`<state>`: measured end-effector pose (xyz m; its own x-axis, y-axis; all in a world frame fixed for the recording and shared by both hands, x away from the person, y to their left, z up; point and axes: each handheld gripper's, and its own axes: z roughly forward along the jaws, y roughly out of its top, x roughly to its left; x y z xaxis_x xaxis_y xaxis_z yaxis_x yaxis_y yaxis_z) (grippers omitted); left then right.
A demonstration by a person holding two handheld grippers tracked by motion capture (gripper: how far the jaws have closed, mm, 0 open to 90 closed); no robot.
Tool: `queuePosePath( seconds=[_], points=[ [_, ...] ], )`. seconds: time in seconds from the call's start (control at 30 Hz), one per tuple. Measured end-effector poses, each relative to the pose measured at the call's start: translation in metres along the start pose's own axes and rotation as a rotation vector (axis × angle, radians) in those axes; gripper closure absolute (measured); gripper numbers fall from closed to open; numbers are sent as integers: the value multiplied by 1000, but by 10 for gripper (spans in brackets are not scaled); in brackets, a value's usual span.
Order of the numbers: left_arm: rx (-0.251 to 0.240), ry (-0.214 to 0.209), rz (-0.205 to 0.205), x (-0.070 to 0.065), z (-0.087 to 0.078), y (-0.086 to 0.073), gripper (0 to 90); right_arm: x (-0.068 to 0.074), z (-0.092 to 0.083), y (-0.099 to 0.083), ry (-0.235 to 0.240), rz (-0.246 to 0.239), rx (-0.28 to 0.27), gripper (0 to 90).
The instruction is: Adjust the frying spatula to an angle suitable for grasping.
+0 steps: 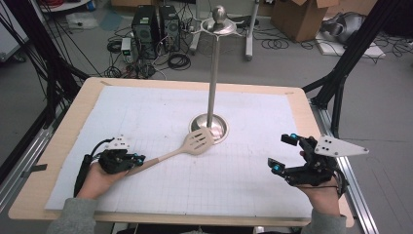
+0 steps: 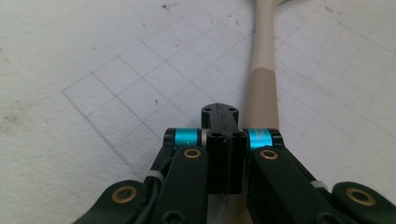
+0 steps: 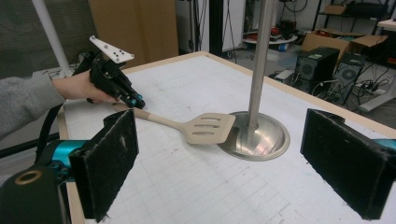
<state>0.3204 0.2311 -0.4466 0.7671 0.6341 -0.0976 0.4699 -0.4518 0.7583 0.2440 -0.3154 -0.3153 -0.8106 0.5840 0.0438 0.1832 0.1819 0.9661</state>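
The left gripper point(image 1: 138, 159) lies with jaws pressed together beside the spatula point(image 1: 187, 146) handle on the table mat point(image 1: 146, 112), while the right gripper point(image 1: 283, 153) gapes wide, holding nothing.

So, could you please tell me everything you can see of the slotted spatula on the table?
The spatula is beige all over and looks like plastic or silicone, with a long slim handle that thickens toward its end and a flat blade cut by three slots. Its blade tip rests on the rim of the metal stand's round base, so it lies slightly tilted on the white gridded mat. The left gripper is at the handle's end, shut; whether it clamps the handle is unclear.
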Motion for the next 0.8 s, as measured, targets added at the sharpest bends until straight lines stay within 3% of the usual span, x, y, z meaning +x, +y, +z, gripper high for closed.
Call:
queuePosePath(
  seconds=[0.8],
  points=[
    [-13,-97,35,-20,-4,-8,898,0,3,1,7,-2,0,102]
  ],
)
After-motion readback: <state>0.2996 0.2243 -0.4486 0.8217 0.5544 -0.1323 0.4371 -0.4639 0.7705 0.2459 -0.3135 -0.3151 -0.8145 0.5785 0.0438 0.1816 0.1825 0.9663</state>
